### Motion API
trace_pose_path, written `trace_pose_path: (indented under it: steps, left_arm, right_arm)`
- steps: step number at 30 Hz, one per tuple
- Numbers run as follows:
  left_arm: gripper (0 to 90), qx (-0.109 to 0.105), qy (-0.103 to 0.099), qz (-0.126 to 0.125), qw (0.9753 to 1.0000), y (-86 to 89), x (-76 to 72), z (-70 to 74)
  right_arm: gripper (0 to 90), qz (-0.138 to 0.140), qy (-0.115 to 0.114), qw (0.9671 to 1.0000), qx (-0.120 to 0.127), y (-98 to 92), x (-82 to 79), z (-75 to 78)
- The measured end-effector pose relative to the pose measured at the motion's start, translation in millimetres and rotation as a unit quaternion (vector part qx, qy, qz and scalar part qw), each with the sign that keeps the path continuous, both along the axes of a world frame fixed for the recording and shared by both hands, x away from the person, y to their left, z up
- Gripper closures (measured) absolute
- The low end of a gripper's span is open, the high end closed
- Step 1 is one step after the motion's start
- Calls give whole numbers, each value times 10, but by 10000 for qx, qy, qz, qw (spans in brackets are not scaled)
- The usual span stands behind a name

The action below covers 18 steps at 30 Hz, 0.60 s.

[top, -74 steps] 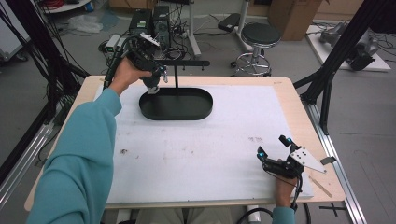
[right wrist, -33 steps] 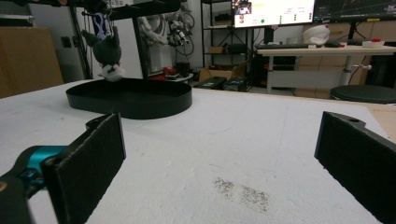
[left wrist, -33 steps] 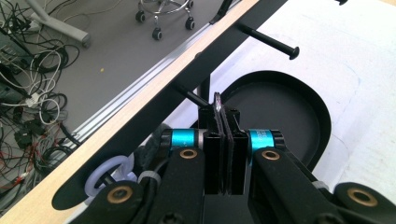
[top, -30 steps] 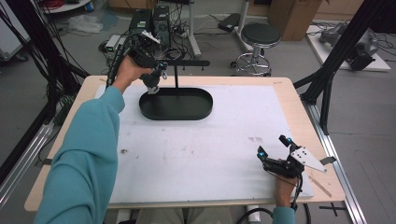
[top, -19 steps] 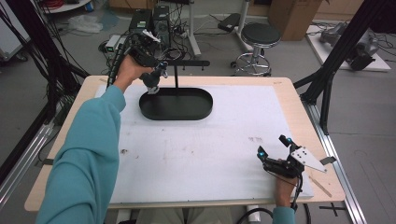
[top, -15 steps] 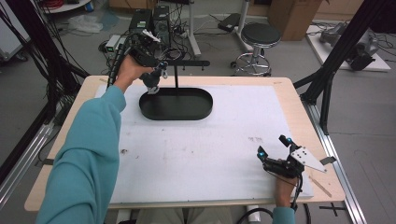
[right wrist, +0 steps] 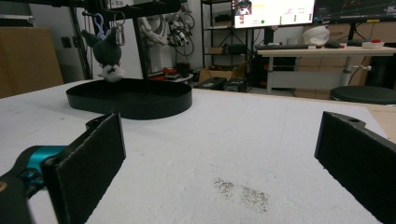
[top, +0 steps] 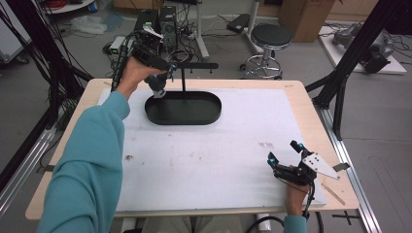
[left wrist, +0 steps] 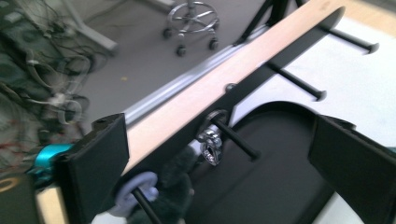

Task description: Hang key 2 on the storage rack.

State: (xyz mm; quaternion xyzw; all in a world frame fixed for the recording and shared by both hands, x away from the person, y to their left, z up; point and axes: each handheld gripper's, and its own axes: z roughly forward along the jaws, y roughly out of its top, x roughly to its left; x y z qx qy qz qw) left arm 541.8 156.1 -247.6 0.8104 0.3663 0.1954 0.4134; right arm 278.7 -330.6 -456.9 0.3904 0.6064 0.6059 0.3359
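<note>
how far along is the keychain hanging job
Looks mostly done: the plush keychain hangs from a peg of the black rack by its silver clasp, above the oval tray. In hand: the left gripper is at the rack, its jaws open either side of the clasp, gripping nothing. The right gripper rests open at the near right of the table. Left: probably just backing the left gripper away.

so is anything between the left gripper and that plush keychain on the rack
Nothing visible. The left gripper, jaws open, faces the plush keychain hanging from a peg of the rack; only the silver clasp on the next peg sits close beside it.
</note>
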Motion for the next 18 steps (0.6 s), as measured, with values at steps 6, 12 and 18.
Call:
trace_pose_path:
  steps: [6,12,18]
  left_arm:
    - [17,-167,-233,-60,9996,113,-201,107]
    - [17,-359,-645,-68,9972,329,-501,121]
    - [17,-544,-937,5,9941,626,-858,1]
  right_arm:
    - [10,2,-3,10000,-8,0,1,0]
    - [10,1,0,10000,-22,1,2,1]
    - [10,1,-9,10000,-43,1,6,1]
